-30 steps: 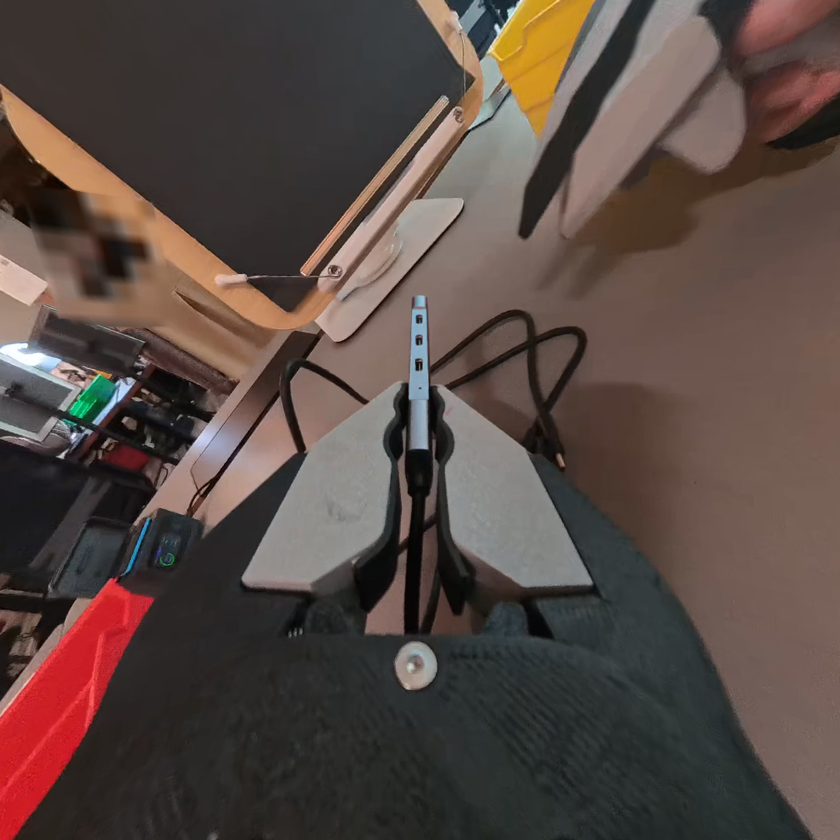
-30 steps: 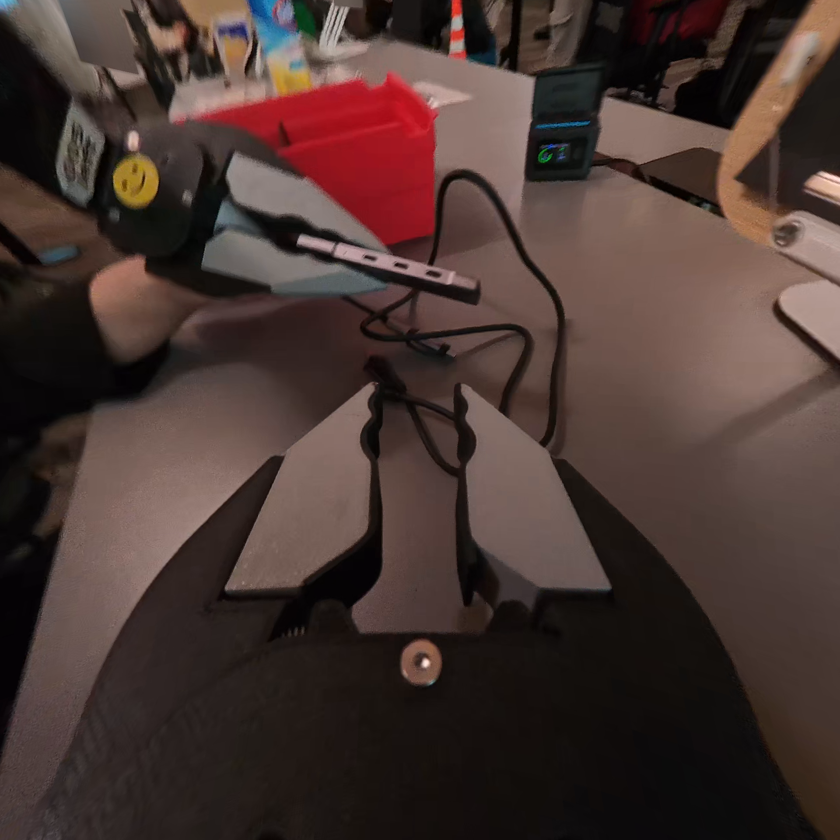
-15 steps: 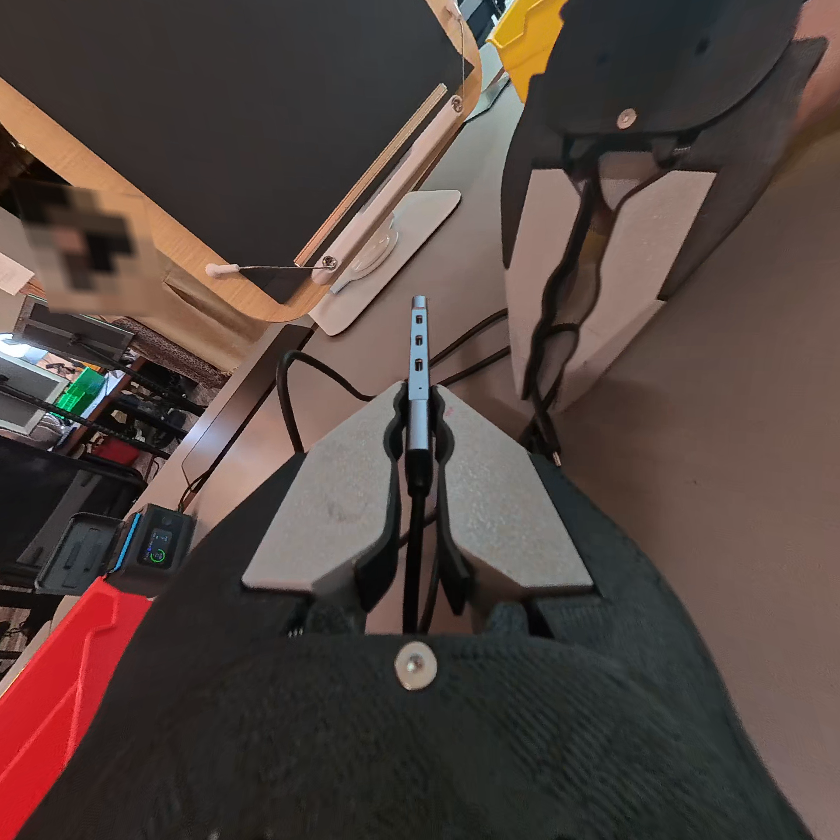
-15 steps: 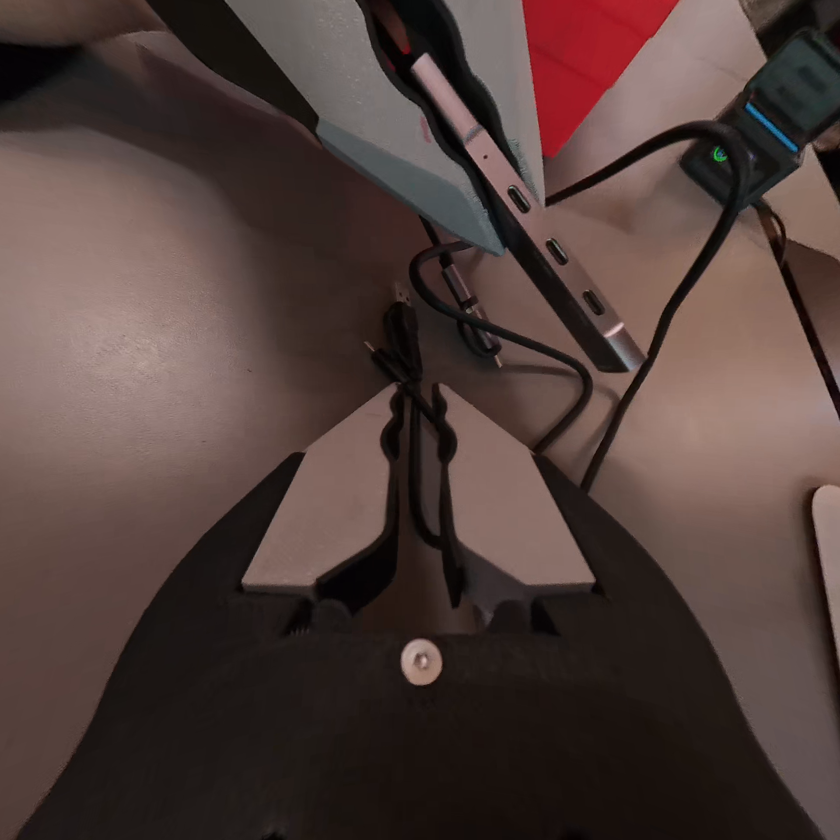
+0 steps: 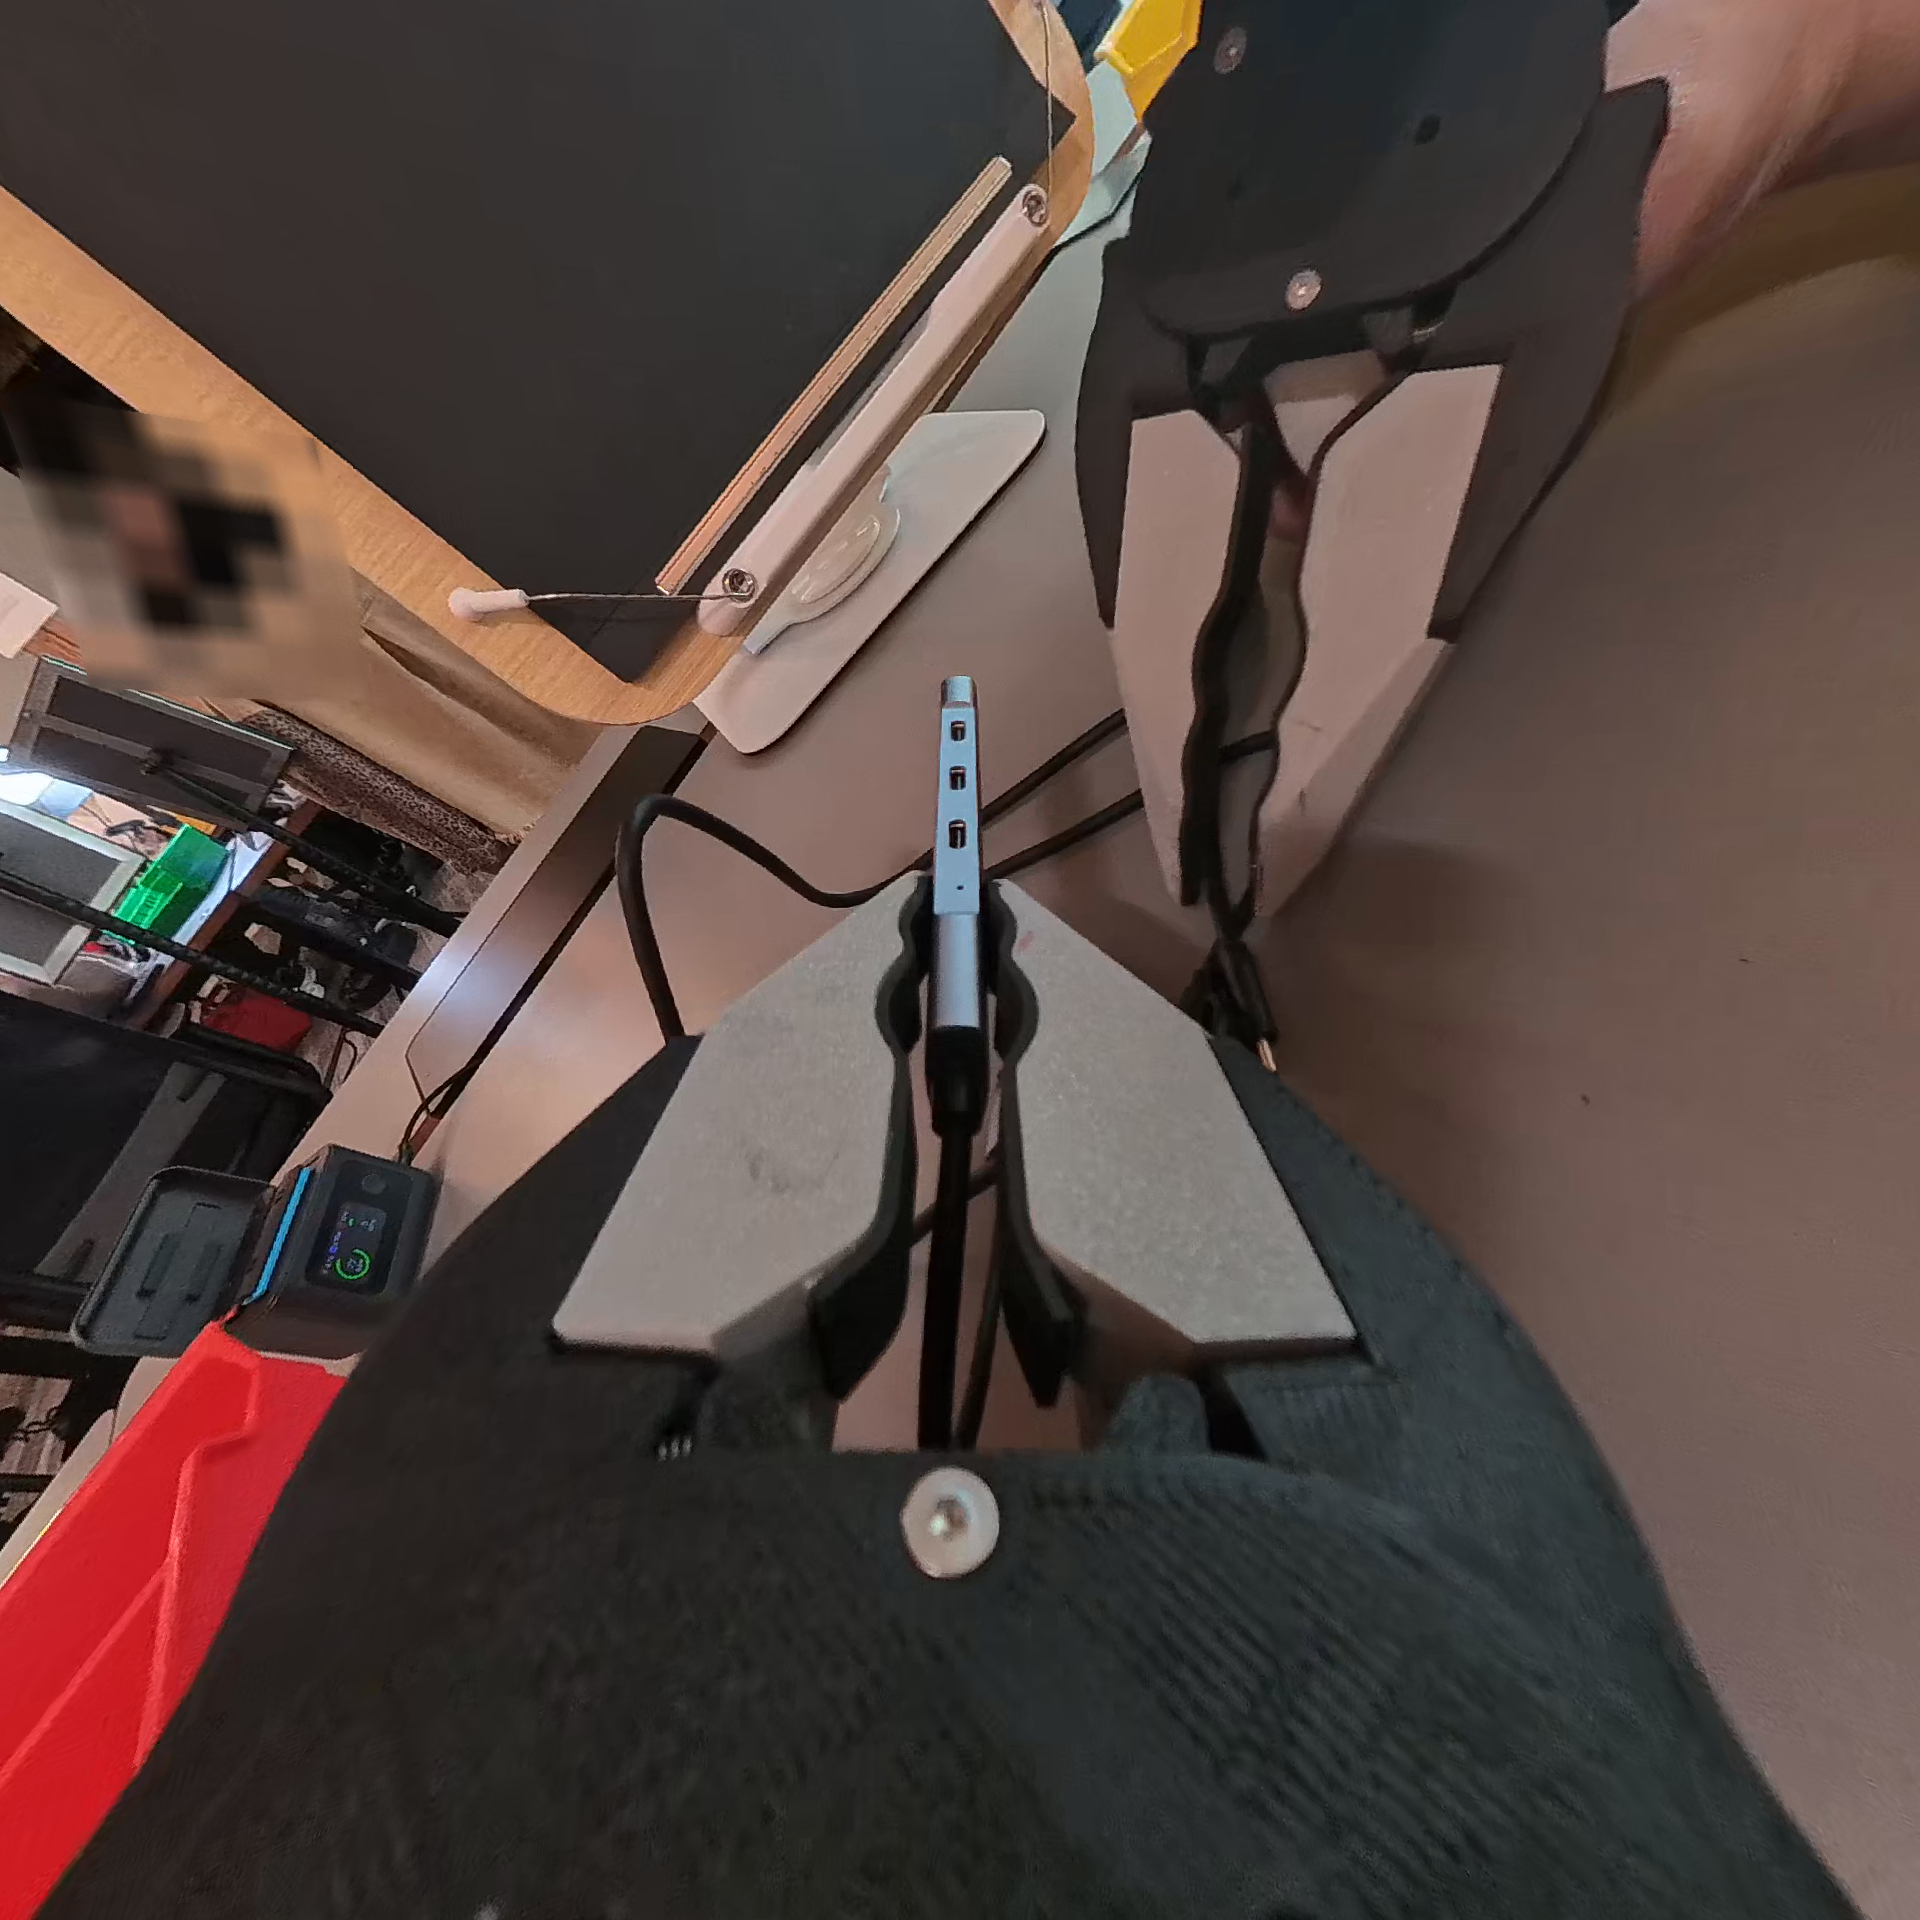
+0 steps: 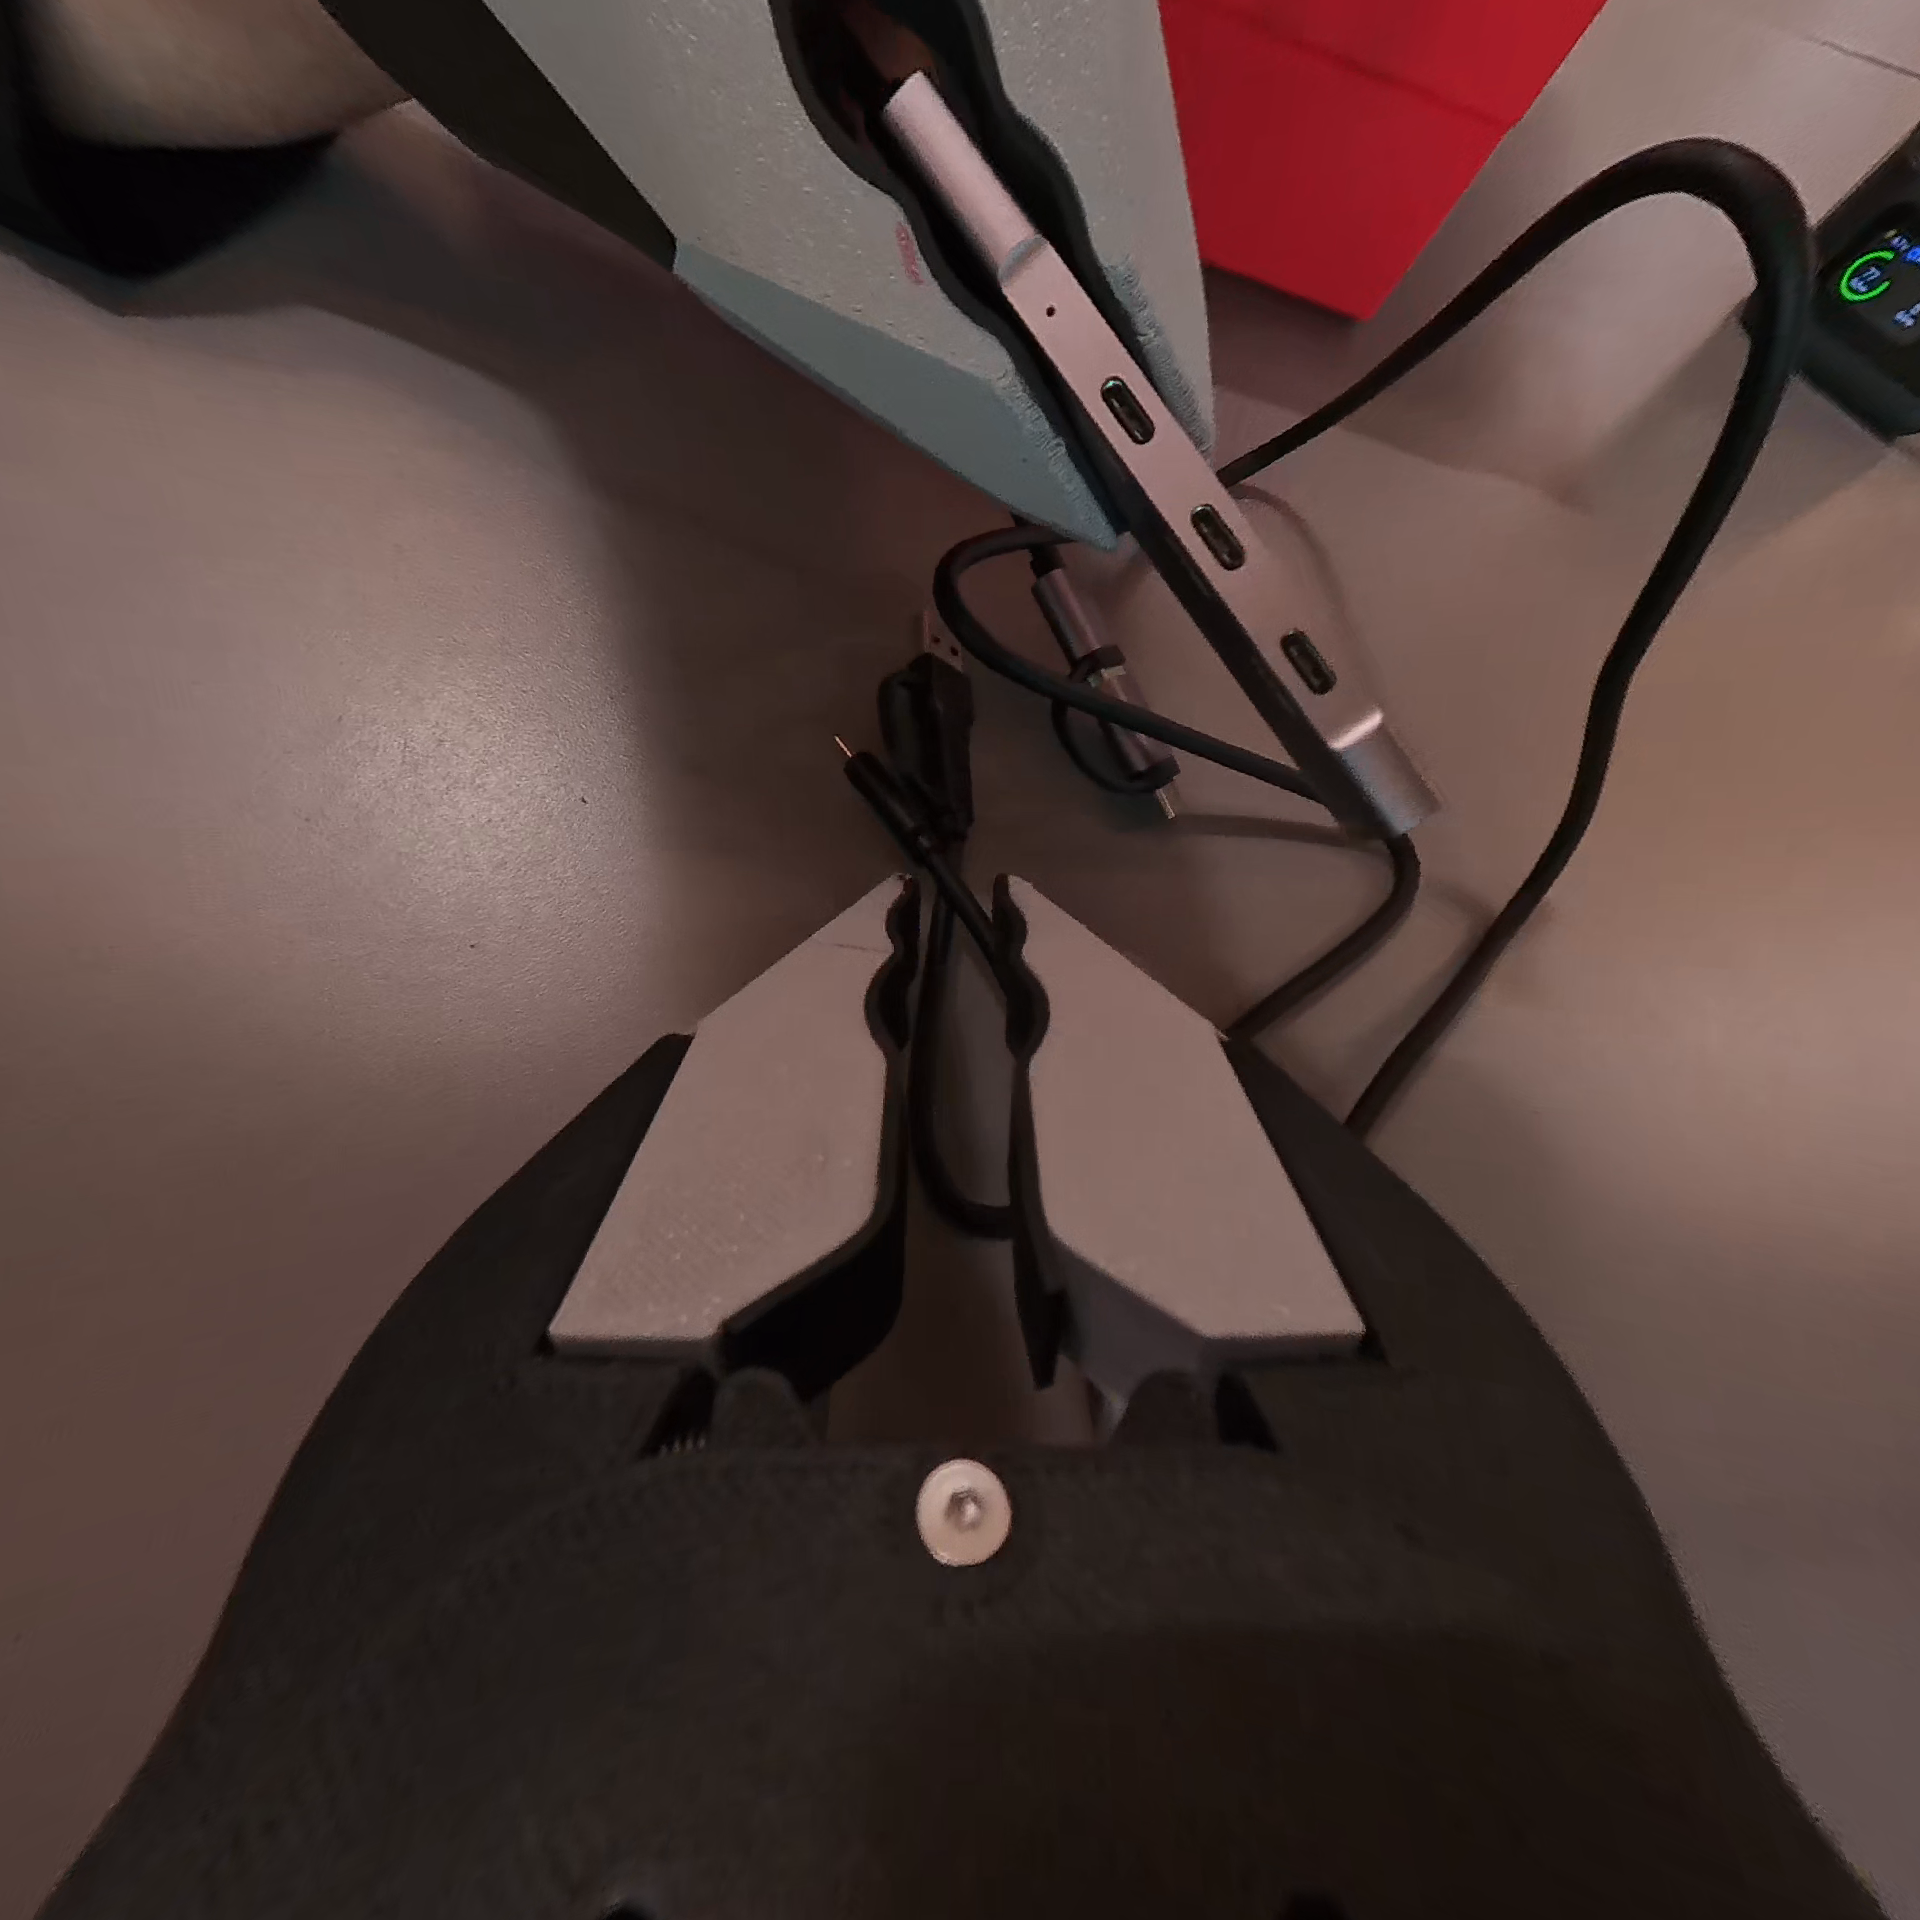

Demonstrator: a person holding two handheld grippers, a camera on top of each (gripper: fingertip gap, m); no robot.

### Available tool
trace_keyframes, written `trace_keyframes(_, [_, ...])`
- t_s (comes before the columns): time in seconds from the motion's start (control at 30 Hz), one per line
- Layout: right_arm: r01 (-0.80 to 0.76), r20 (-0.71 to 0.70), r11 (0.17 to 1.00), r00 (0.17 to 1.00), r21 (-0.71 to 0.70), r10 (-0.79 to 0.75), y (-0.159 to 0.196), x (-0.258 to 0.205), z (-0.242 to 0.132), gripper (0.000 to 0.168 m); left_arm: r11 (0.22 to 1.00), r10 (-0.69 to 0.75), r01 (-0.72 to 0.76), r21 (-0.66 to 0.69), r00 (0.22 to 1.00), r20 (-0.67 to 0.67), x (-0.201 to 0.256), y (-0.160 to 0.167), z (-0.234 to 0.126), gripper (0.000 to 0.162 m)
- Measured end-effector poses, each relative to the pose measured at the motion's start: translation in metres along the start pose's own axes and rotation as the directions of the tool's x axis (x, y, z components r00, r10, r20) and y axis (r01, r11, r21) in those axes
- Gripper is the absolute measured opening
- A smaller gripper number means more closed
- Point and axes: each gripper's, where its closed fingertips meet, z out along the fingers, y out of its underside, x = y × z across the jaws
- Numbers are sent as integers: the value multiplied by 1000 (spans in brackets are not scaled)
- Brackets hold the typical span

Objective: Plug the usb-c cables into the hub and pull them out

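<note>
our left gripper (image 5: 958,899) is clamped on the hub (image 5: 957,790), pinching its cable end; the ported end sticks out straight ahead past the fingertips, held off the table (image 5: 1662,935), three ports in a row facing us, all empty. hub's own black lead (image 5: 940,1247) runs back between the fingers toward the wrist. our right gripper (image 6: 954,888) points down at the table with jaws narrowly parted, a thin gap between the pads; two thin black cables (image 6: 940,862) cross right at that gap and one loops back between the fingers. can't tell if the pads actually bite either cable or just straddle them. both plugs (image 6: 914,717) lie just ahead of the right tips on the table, one a wider connector, one a slim usb-c tip, neither in a port. in the right view the hub (image 6: 1216,540) is ahead and slightly right of our tips, angled down, its free end near the table above a third plug (image 6: 1101,675) and a loop of cable. a thick black cable (image 6: 1621,665) arcs off to the right of the hub toward a small device with a lit screen (image 6: 1870,281), far right. red bin (image 6: 1340,135) beyond the hub. from the left view the right gripper (image 5: 1226,894) sits ahead-right of the hub, tips down at the table, cables hanging from between its fingers. monitor stand base (image 5: 883,561) ahead-left of the hub, the lit device (image 5: 348,1247) and red bin (image 5: 125,1558) back-left of our left gripper.
</note>
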Motion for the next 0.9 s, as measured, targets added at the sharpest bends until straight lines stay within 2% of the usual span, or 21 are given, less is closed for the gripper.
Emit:
trace_keyframes(0.1, [-5, 21, 1000, 1000, 16, 4, -3, -1, 1, 5, 1000, 5, -5, 1, 1000, -5, 2, 0, 0, 6])
trace_keyframes(0.33, [-34, 77, 999, 996, -12, 35, -1, -3, 6, 7, 1000, -5, 5, 0, 1000, -13, 3, 1, 1, 6])
trace_keyframes(0.63, [-108, 99, 989, 990, 97, 98, -18, -7, -10, 2, 999, 12, -13, -33, 1000, -13, 3, 8, 3, 7])
trace_keyframes(0.73, [-102, 8, 992, 995, 71, 102, -19, 1, -21, 1, 996, 49, -49, -72, 999, -6, 3, 14, 5, 7])
trace_keyframes(0.9, [-56, -265, 998, 962, 28, 61, -33, 27, -53, 0, 990, 78, -81, -112, 996, -34, 11, 21, 8, 6])
